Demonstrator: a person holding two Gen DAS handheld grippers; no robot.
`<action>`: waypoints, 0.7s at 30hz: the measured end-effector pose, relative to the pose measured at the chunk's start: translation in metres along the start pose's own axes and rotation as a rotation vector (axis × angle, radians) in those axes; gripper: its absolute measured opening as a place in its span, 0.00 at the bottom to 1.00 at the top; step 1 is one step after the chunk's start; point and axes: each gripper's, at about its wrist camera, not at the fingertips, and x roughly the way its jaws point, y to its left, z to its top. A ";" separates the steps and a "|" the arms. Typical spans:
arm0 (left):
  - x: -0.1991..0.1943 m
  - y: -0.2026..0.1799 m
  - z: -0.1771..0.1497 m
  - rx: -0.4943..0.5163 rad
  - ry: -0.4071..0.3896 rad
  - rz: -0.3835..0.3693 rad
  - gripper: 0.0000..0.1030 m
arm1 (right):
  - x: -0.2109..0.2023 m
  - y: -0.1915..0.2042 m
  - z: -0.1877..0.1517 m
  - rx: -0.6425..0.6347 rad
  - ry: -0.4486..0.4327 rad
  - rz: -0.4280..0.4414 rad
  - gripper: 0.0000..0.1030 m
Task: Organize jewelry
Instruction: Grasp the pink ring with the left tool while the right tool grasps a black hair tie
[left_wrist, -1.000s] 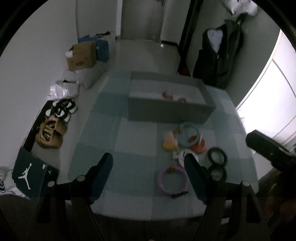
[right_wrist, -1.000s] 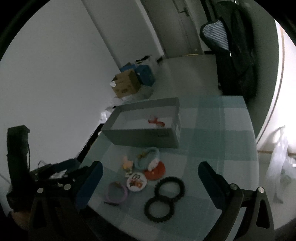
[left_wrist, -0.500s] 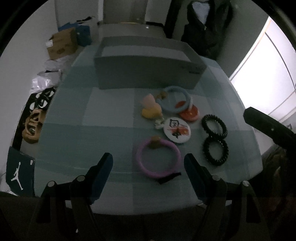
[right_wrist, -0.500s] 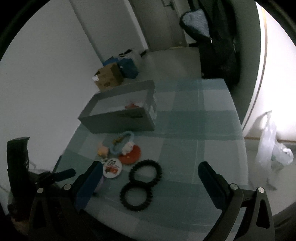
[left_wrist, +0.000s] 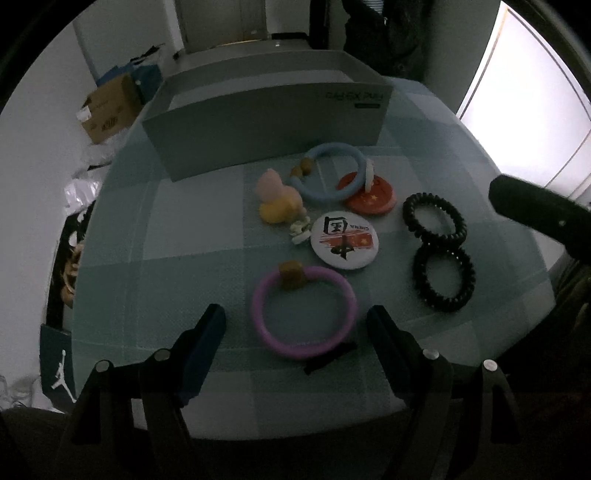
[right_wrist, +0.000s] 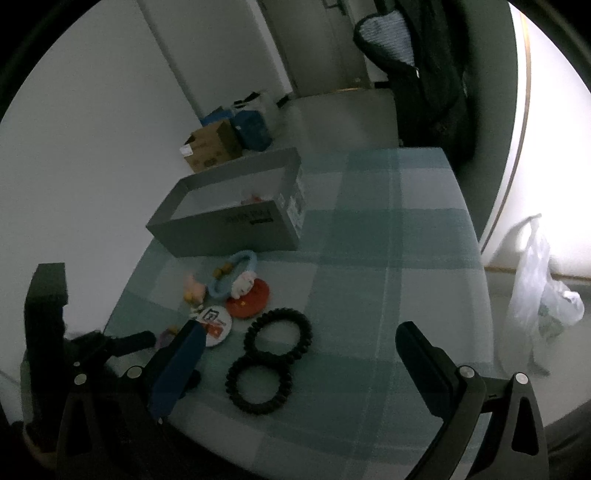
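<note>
A dim room with a checked table (left_wrist: 184, 229) is showing, and a grey open box (left_wrist: 266, 122) is sitting on it as the landmark. In front of the box, a cluster of small jewelry is lying loose: a blue ring bracelet (left_wrist: 334, 171) just before the box wall, a red round badge (left_wrist: 371, 197) touching it, a white badge (left_wrist: 343, 240) nearer the viewer, and two black coil hair ties (left_wrist: 441, 253) off to the right, touching each other. Nearest of all, furthest from the box, a purple bracelet (left_wrist: 304, 312) is lying between the spread fingers of the left gripper (left_wrist: 297, 341), whose jaws are released and holding nothing. The right gripper (right_wrist: 301, 363) is hovering wide apart and empty above the hair ties.

The pickup step appears to be starting: the next move likely calls for lowering and closing on the purple bracelet, then carrying it over the box wall. The table edge is lying close beneath the left gripper; open cloth is stretching to the box's right.
</note>
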 end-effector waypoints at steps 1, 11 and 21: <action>-0.001 0.000 0.000 0.000 -0.003 0.002 0.63 | 0.001 0.000 0.000 0.002 0.004 0.000 1.00; -0.003 0.008 0.004 -0.034 -0.008 -0.048 0.45 | 0.002 0.004 -0.008 -0.010 0.037 0.031 1.00; -0.019 0.034 0.010 -0.145 -0.080 -0.067 0.45 | 0.016 0.033 -0.028 -0.128 0.120 0.036 0.85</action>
